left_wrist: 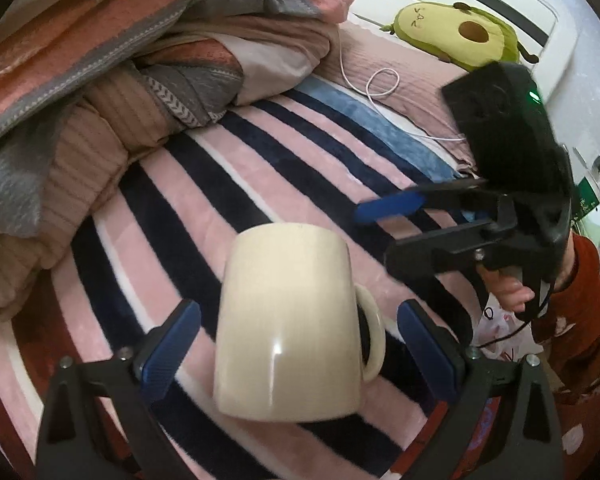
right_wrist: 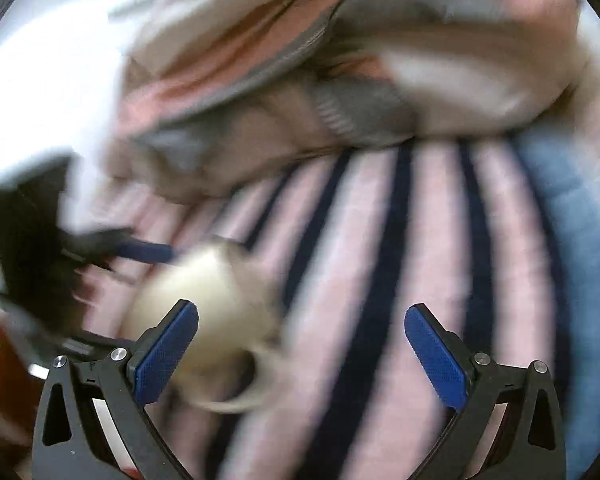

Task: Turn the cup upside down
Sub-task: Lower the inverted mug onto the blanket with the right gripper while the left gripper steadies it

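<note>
- The cream cup (left_wrist: pixel 288 320) stands upside down on the striped blanket (left_wrist: pixel 220 184) (handle to right).
- Left gripper (left_wrist: pixel 300 344) is released around it, not touching.
- Right gripper (right_wrist: pixel 302 344) is released too.

- The left wrist view is evenly lit by soft indoor light and mostly sharp.
- A small vertical glare streak sits on the cream cup (left_wrist: pixel 288 328).
- The right tool (left_wrist: pixel 384 236) shows slight motion smear, with a green lamp glowing on its body.
- Fisheye bending curves the striped blanket (left_wrist: pixel 228 184); corners go black.
- The right wrist view is heavily motion-blurred: cup (right_wrist: pixel 204 312) and bedding smear, while its own blue pads (right_wrist: pixel 164 356) stay crisp.
- Its upper left is overexposed to white.
</note>
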A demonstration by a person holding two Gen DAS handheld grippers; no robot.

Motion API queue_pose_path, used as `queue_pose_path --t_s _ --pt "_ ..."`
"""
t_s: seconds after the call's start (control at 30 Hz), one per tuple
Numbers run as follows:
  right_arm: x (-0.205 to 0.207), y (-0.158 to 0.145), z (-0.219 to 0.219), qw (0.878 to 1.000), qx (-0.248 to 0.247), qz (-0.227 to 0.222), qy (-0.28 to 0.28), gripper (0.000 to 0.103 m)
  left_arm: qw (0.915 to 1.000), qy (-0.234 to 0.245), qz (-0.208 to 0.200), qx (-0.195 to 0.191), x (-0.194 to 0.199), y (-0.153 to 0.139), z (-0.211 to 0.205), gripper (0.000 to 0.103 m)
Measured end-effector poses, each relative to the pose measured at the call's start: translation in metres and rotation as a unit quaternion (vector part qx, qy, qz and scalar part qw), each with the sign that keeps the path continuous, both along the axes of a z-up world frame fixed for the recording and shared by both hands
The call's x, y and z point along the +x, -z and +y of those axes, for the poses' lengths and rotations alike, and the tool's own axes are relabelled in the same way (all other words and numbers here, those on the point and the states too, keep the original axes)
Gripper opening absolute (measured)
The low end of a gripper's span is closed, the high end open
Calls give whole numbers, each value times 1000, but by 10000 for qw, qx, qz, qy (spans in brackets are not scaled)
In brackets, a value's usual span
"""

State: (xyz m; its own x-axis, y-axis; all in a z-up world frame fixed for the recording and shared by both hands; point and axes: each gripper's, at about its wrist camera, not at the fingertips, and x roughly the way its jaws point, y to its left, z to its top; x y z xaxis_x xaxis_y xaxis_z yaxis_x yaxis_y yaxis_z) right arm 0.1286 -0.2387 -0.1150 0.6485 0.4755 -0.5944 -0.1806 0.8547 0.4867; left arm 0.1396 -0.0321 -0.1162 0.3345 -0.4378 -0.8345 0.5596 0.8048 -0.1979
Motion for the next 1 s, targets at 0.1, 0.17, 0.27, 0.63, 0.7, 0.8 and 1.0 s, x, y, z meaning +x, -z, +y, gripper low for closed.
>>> queue_pose_path --t_s 0.1,0.17,0.27,0.63,0.7,0.8,1.0 --pt "27 19 2 9949 713 495 -508 88 9999 -37 105 41 0 5 -2 96" --pt "39 34 1 9882 1145 889 -488 80 9998 -55 147 107 0 9 -2 91" --pt "43 41 1 9840 1383 996 -511 80 9994 -201 172 233 0 15 -2 83" --pt "36 49 17 9782 1493 1439 -101 90 9993 -297 92 224 -3 20 -2 80" --pt "40 51 24 9800 1412 1404 -5 95 9990 -378 119 194 0 20 -1 80" --pt "47 47 30 9808 1299 1427 280 96 9980 -599 218 -1 3 19 8 80" --pt "31 13 69 9979 -108 625 91 92 9957 -828 58 -415 -12 7 21 81"
